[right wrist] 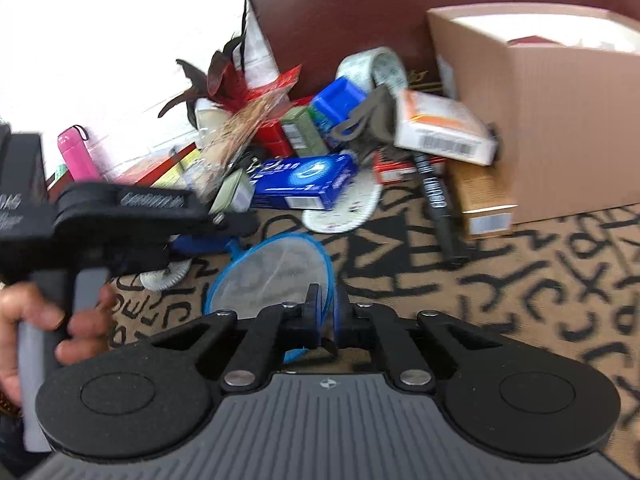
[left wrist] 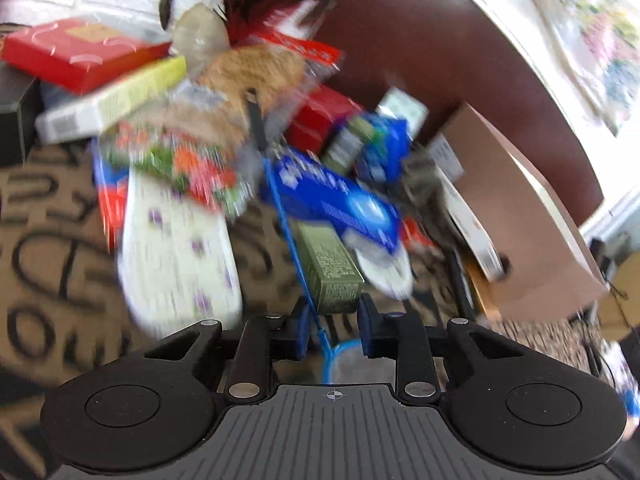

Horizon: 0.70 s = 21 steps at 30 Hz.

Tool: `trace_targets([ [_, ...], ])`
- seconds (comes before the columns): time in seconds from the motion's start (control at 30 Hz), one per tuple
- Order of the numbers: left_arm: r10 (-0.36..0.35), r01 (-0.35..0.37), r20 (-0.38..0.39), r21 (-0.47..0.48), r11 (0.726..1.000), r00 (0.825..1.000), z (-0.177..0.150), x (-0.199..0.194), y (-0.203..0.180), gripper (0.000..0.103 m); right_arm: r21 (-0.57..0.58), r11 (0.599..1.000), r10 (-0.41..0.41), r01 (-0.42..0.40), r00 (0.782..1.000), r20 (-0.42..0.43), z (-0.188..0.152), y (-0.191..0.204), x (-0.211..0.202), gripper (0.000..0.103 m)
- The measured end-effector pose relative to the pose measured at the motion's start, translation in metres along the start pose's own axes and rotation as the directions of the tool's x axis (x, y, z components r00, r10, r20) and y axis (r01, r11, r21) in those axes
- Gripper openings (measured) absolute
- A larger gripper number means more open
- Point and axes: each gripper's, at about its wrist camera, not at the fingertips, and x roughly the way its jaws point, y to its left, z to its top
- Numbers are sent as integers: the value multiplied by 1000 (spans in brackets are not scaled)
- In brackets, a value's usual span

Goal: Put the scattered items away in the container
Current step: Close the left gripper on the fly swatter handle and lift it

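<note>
A blue-rimmed mesh strainer lies on the patterned carpet. My right gripper is shut on its blue rim. In the left wrist view its thin blue handle runs between the fingers of my left gripper, whose jaws stand a little apart around it without clearly touching it. The left gripper also shows in the right wrist view, beside the strainer's handle end. A pile of scattered boxes, with a blue box and an olive box, lies beyond. The brown cardboard box stands at the right.
A dark red chair stands behind the pile. A pink bottle stands at the left wall. A black marker and a tan box lie beside the cardboard box. A white floral plate lies at left.
</note>
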Motion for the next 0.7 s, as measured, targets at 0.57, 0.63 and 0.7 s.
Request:
trace_targets([
  [0.57,-2,3,-29,40,999,1000,-24,-20,-5,24,154,979,151,-135,984,-96,-50,-8,-64,30],
  [0.63,1,0,-23,33,999,1000,-28,-25,-4,24,199,965,200,-173,972,-121,-56,-5,-65,33],
  [0.7,0,1,-21,17,1000,1000,-30,-28,-2,24,231,952,236,-201,962,-135,-60,-1,-63,35],
])
